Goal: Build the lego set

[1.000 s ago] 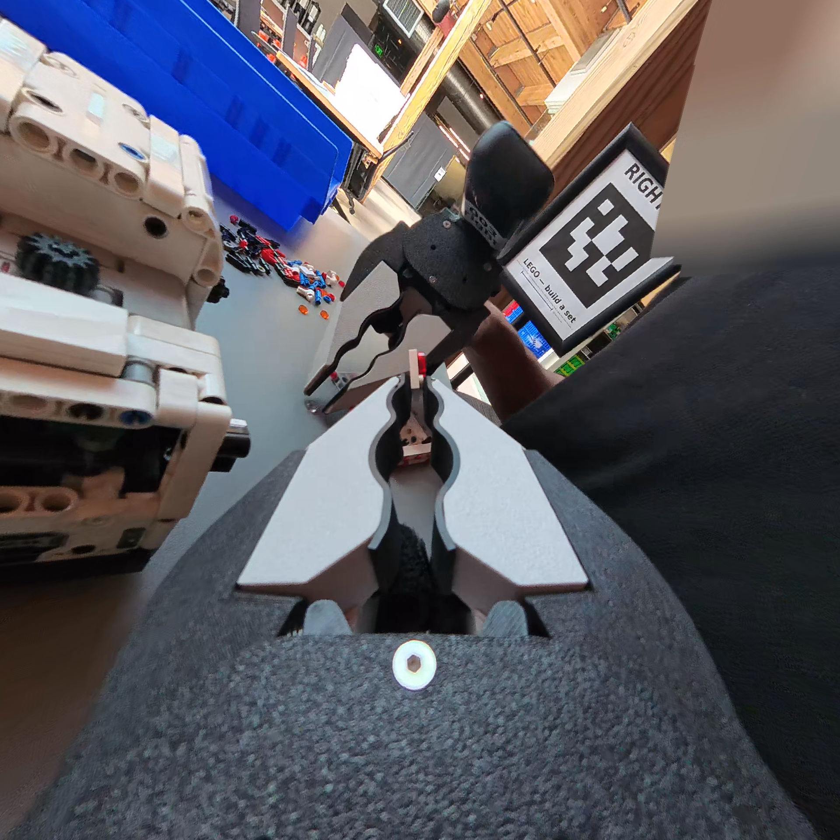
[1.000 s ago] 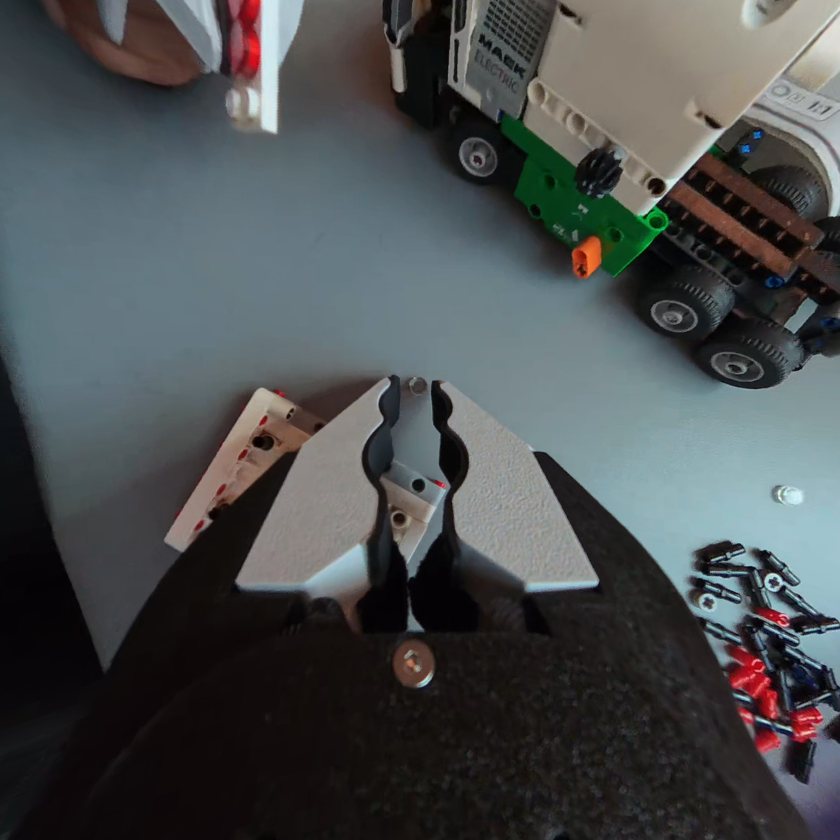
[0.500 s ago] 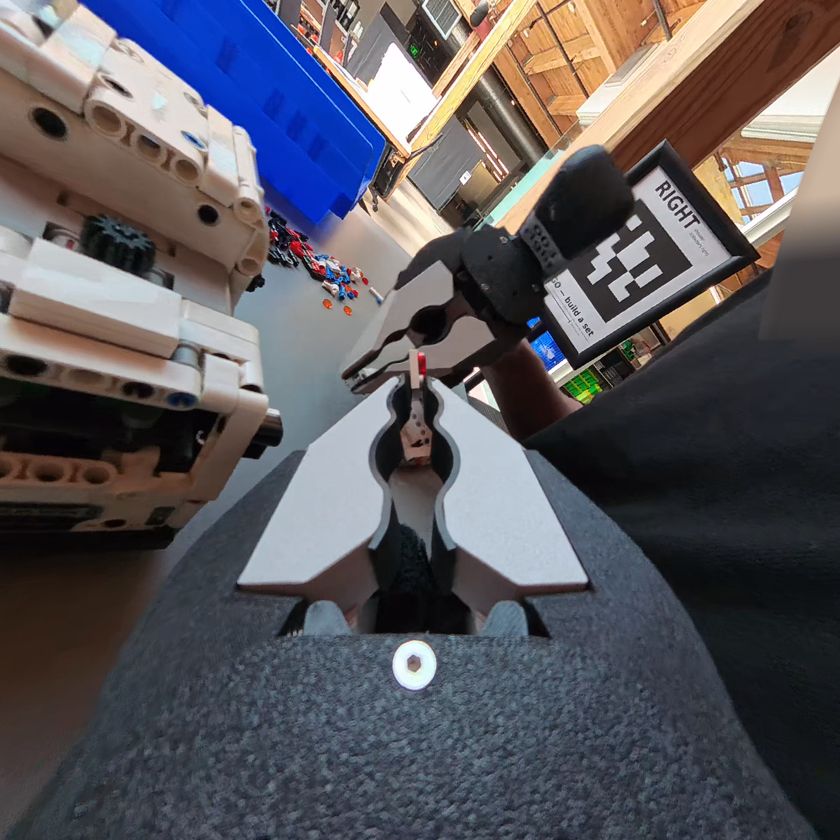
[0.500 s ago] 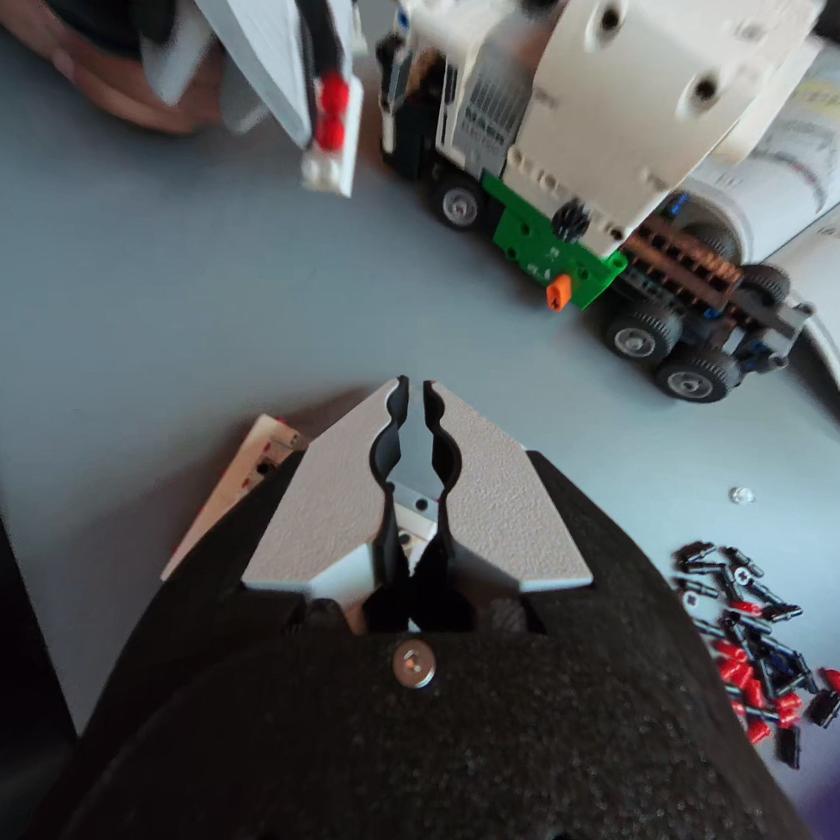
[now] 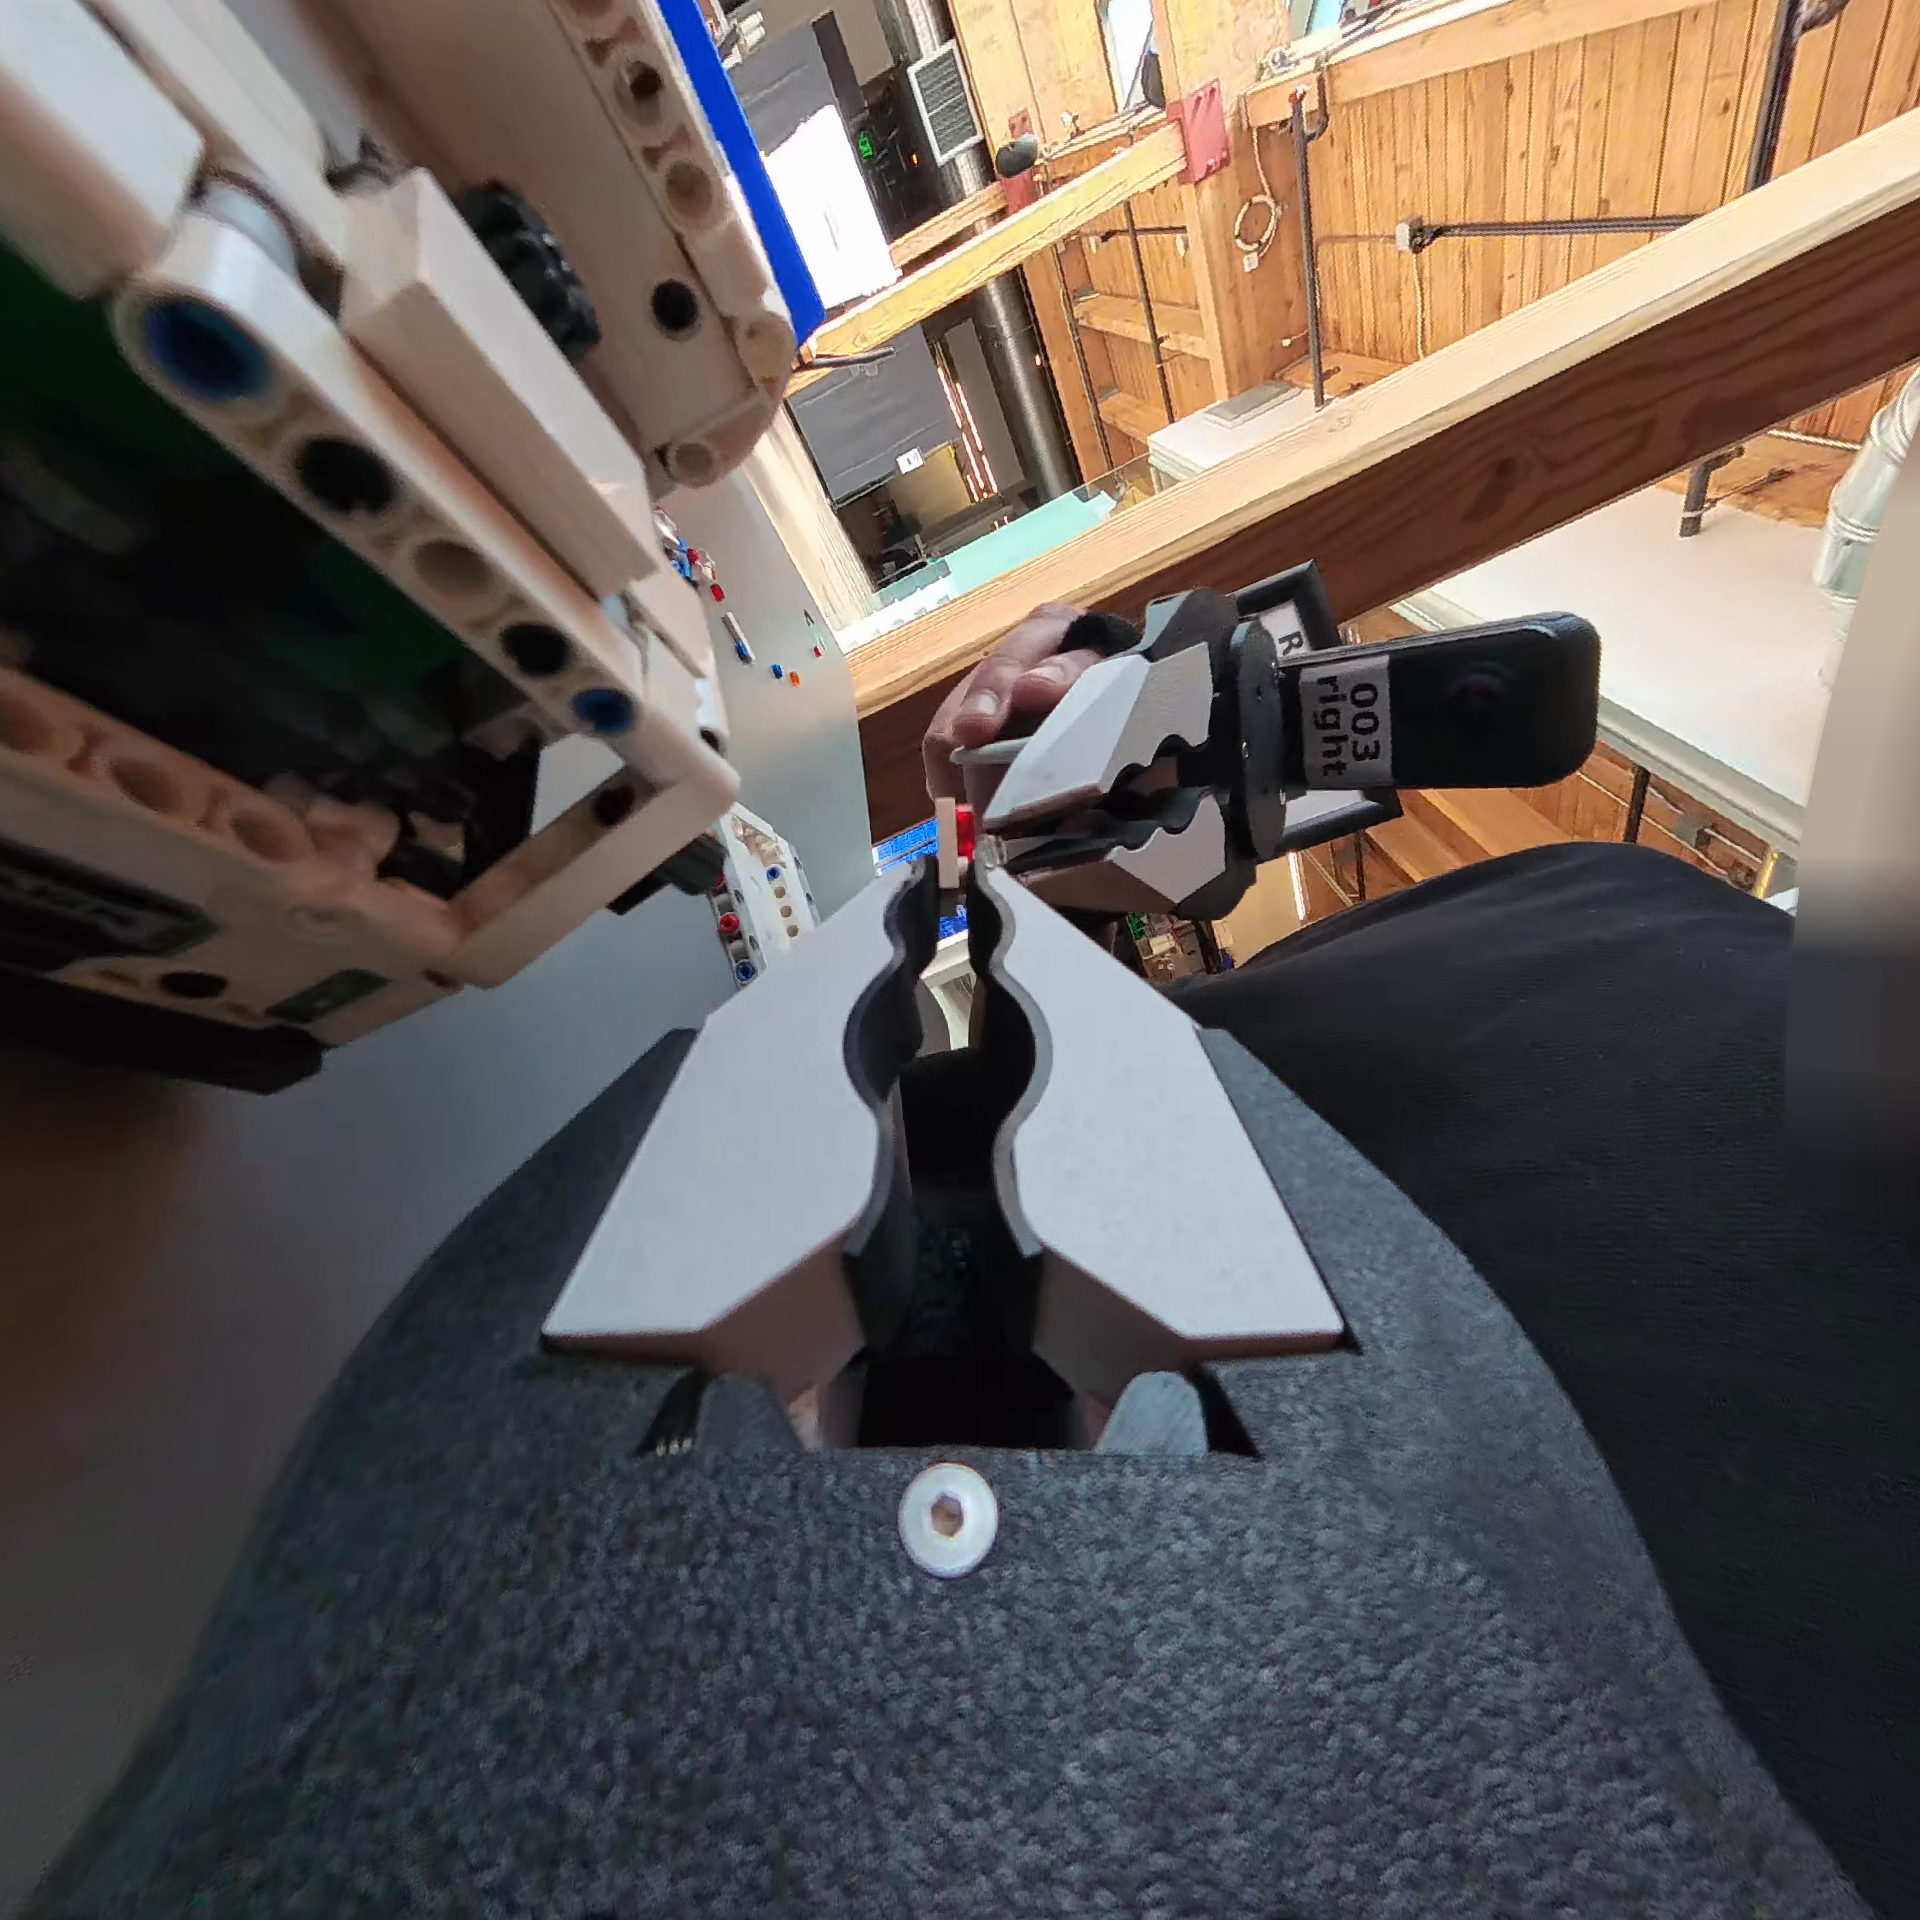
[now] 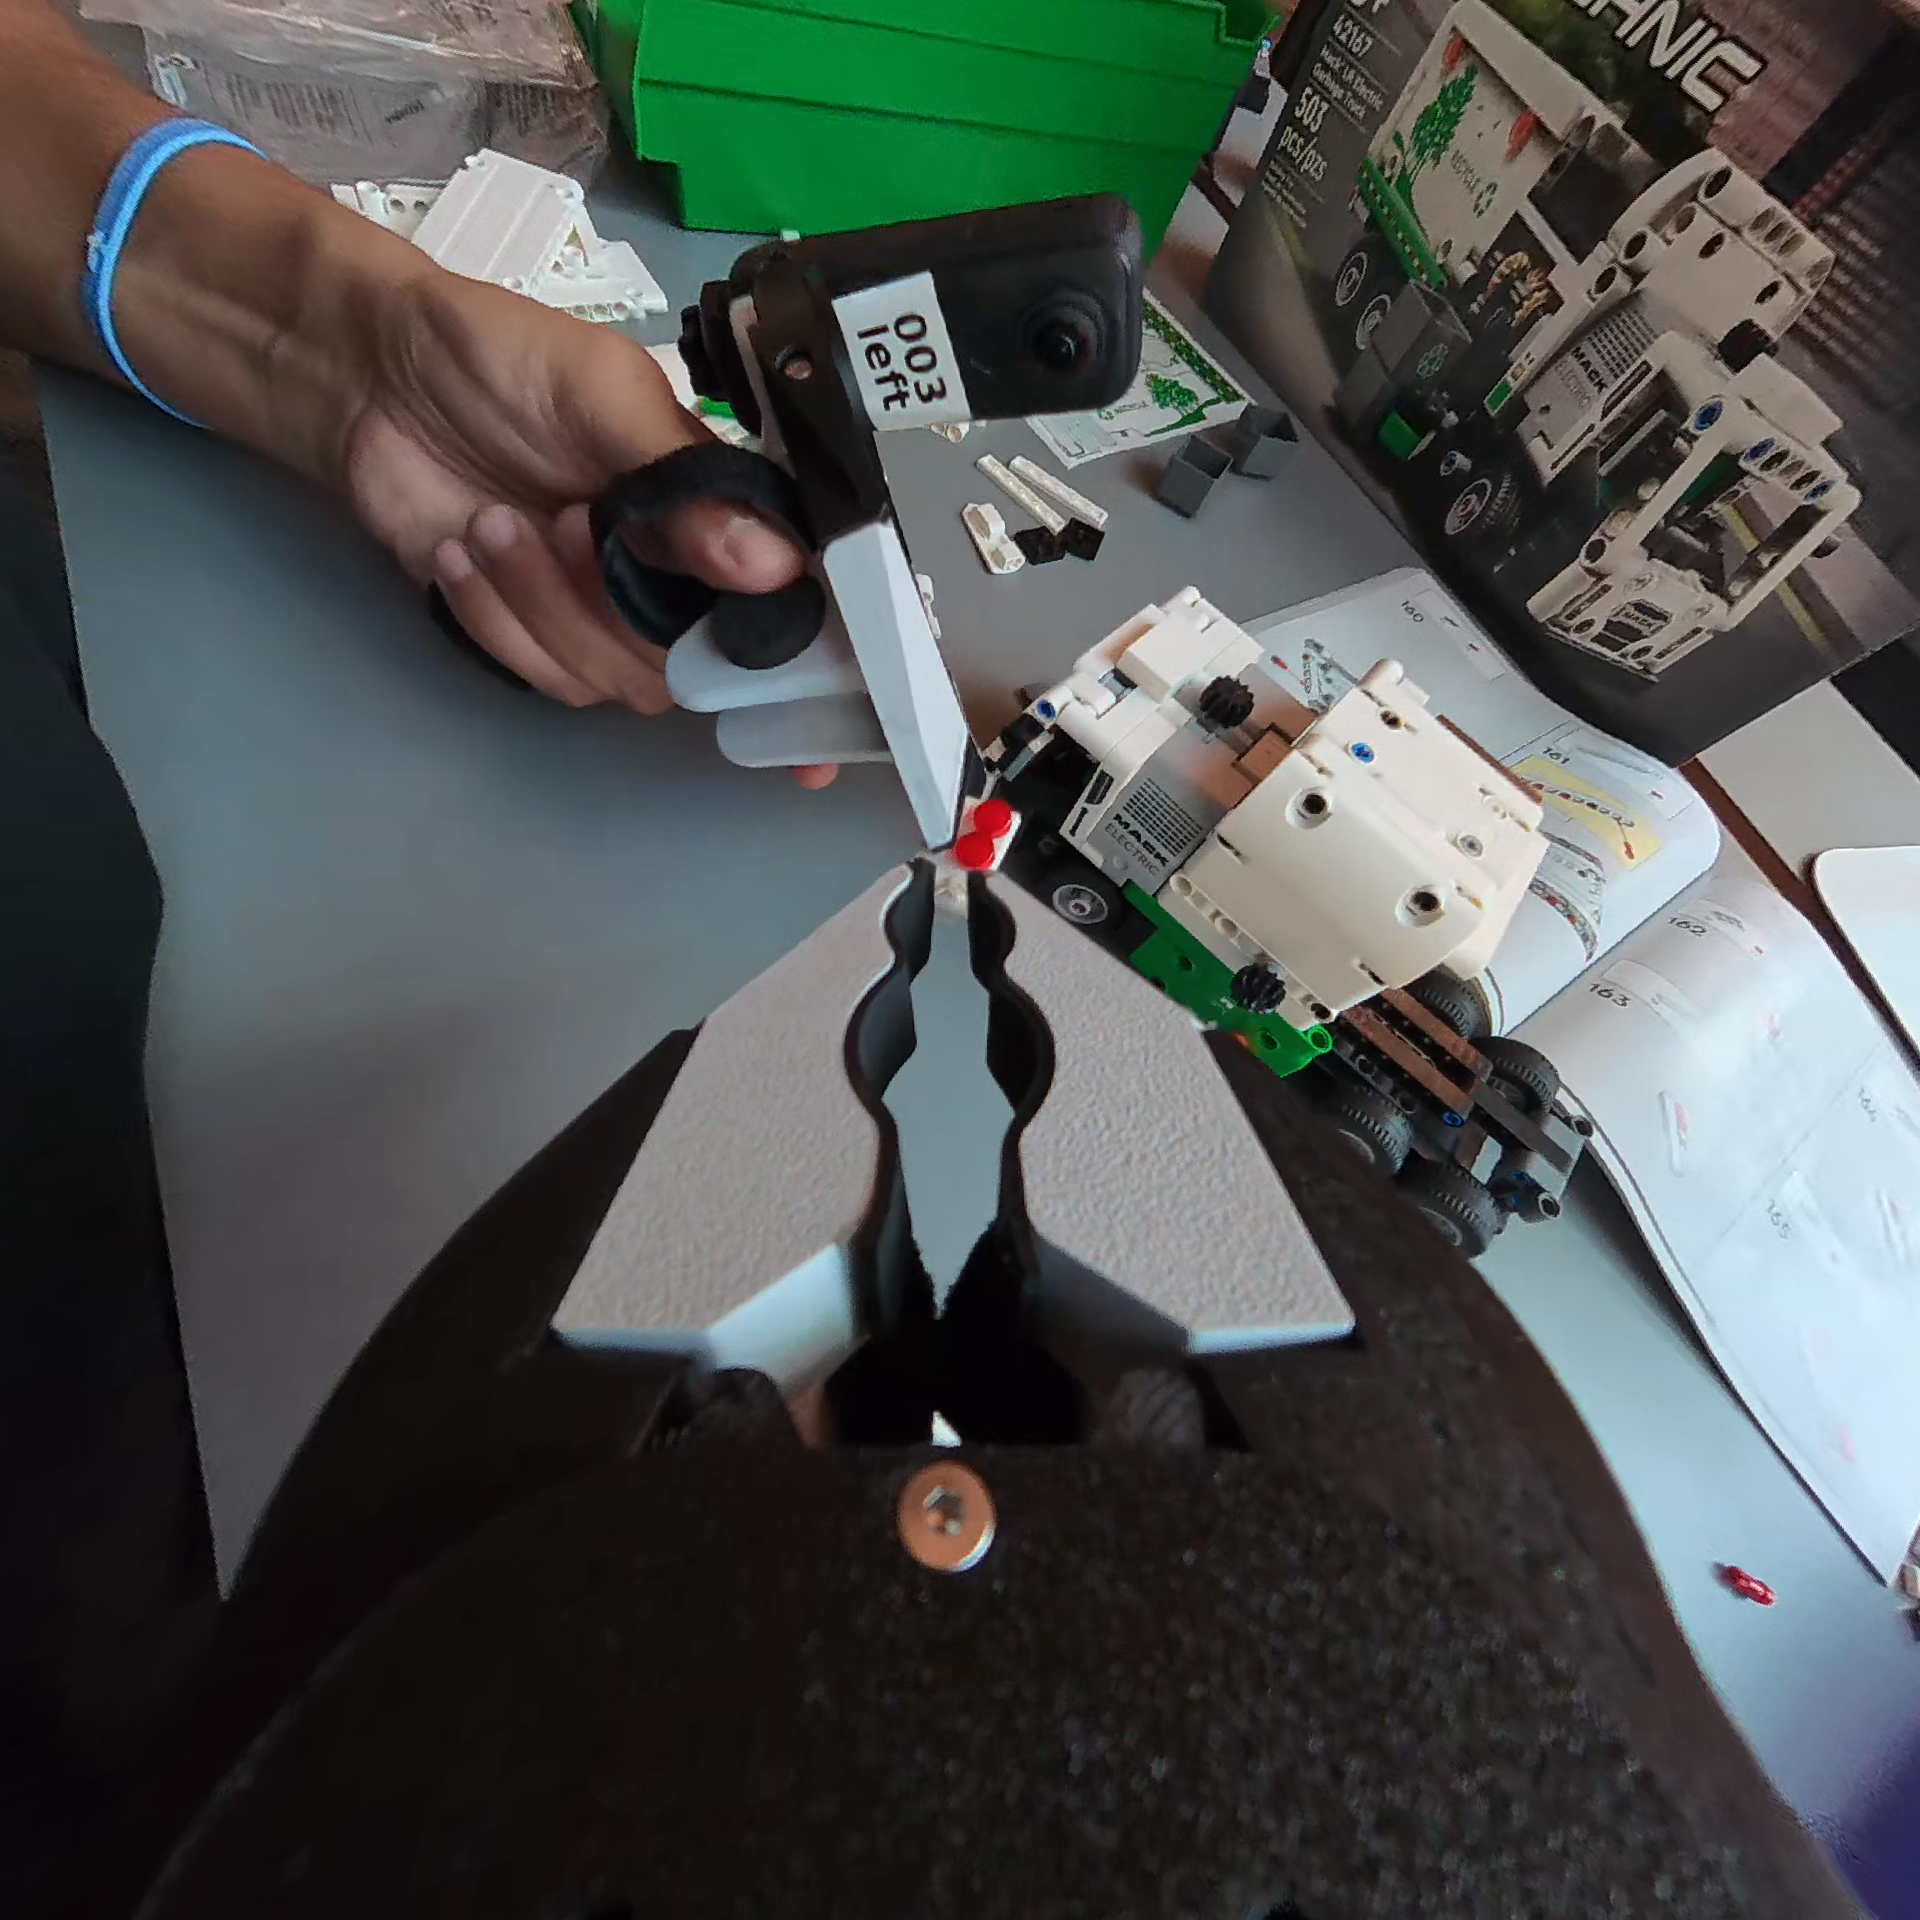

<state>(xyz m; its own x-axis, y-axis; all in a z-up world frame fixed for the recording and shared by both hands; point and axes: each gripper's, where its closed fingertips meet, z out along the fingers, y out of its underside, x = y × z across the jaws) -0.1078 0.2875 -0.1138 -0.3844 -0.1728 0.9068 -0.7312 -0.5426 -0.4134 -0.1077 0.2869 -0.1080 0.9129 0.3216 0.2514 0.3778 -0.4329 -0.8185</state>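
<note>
My left gripper (image 5: 945,883) is shut on a small white plate with red studs (image 5: 950,831) and holds it in the air. In the right wrist view the left gripper (image 6: 951,831) comes in from the upper left with the plate (image 6: 1006,836) at its tip. My right gripper (image 6: 940,883) is shut on a tiny clear round stud (image 6: 948,890), tip to tip against the plate. From the left wrist view the right gripper (image 5: 992,847) comes in from the right. The white and green lego truck (image 6: 1299,831) stands on the grey table behind them, close on the left in the left wrist view (image 5: 364,623).
An open instruction booklet (image 6: 1714,1039) lies under and right of the truck. The set's box (image 6: 1558,312) and a green bin (image 6: 914,104) stand at the back. Loose white parts (image 6: 520,229), small grey and black parts (image 6: 1039,509) and a red piece (image 6: 1745,1584) lie about. A blue bin (image 5: 727,156) is beyond the truck. Only a small space, under 4 cm, lies between the two pairs of fingers.
My right gripper closed on the clear stud on the table, lifted it and swung up to the left gripper's plate. The left gripper moved closer to the truck, still holding the plate.
</note>
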